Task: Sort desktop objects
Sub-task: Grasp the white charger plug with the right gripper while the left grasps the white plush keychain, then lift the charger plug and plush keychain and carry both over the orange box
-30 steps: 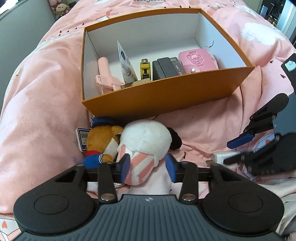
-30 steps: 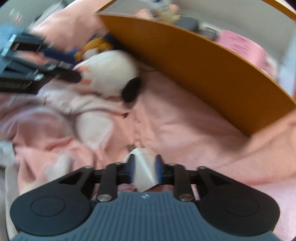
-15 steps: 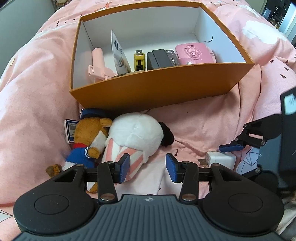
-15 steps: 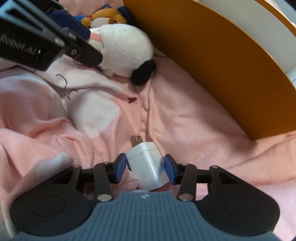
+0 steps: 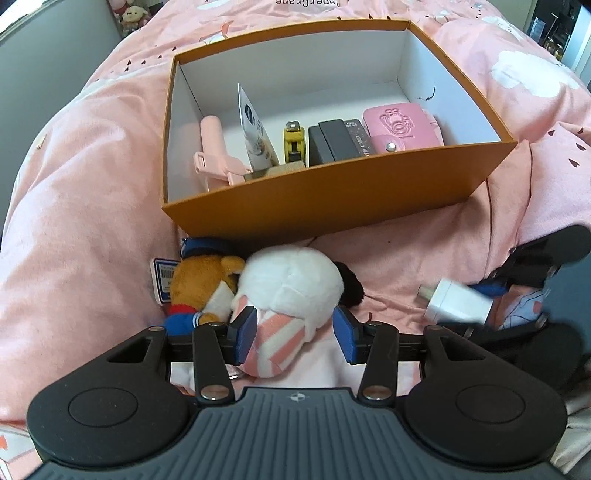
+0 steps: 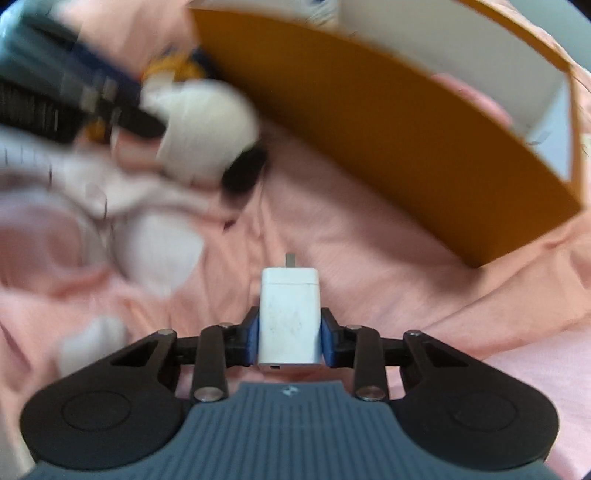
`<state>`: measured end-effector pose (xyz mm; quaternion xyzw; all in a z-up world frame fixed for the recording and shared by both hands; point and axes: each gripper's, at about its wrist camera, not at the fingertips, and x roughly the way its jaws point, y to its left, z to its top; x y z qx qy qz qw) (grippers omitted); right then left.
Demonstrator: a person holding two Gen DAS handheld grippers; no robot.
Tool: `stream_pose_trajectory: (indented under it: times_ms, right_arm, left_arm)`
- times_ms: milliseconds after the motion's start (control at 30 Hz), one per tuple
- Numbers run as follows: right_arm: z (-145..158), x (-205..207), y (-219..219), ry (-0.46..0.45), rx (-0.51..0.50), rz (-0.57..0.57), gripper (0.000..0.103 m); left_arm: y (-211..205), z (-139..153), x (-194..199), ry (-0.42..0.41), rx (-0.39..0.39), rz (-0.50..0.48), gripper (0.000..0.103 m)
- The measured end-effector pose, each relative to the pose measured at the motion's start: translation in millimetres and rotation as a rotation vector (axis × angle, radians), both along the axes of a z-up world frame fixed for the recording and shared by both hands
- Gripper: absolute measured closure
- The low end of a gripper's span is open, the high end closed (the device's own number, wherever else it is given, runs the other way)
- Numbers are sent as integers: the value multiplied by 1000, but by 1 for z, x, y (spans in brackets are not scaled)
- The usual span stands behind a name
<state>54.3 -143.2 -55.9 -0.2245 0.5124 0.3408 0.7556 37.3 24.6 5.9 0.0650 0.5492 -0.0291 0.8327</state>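
Observation:
My right gripper [image 6: 289, 341] is shut on a white plug charger [image 6: 289, 319], prongs pointing forward, held just above the pink blanket. The charger also shows in the left wrist view [image 5: 456, 307], in the right gripper [image 5: 491, 295]. My left gripper [image 5: 293, 334] is open around the pink-striped ear of a white plush rabbit [image 5: 291, 284], which lies beside a brown plush bear [image 5: 199, 284]. An orange box [image 5: 332, 199] stands behind them, holding a pink wallet [image 5: 400, 127], black cases [image 5: 334, 144], a yellow stamp [image 5: 294, 142] and a pink holder [image 5: 214, 155].
Everything lies on a soft pink blanket [image 5: 74, 221] on a bed. The box's orange wall [image 6: 388, 140] rises to the right of the right gripper. A card [image 5: 255, 133] stands upright in the box. Dark furniture [image 5: 554, 29] stands at the far right.
My right gripper closed on the charger and lifted it off the blanket. My left gripper moved forward again, its open fingers now around the rabbit's ear.

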Motion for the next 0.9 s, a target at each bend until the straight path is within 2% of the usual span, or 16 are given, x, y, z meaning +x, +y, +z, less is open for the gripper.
stream_pose_trajectory:
  times_ms: [200,333,400,500,600,733,900]
  right_arm:
    - [30,24,-19,-24,160,-181,69]
    - [29,38,-32,-66,157,-296,68]
    - [20,51,-37,-29,158,-332,68]
    - [-3,58,-43,65,172,-372,68]
    - [-10,62,-50,115,194,-391,68]
    - [-10,60,-53,131,202,-393,68]
    - [-11,57,-54,128,206,-388,67]
  left_arm:
    - [-6,-5,5,22,63,-87,44]
    - [-16,-13,8,47,132,-172,41]
    - [-19,-18,9,61,151,-213,39]
    - [-24,-27,13,84,184,-254,35]
    - [-26,-36,21,95,221,-268,34]
    - [-27,-43,31,117,239,-266,33]
    - [-25,-49,47,164,217,-246,28]
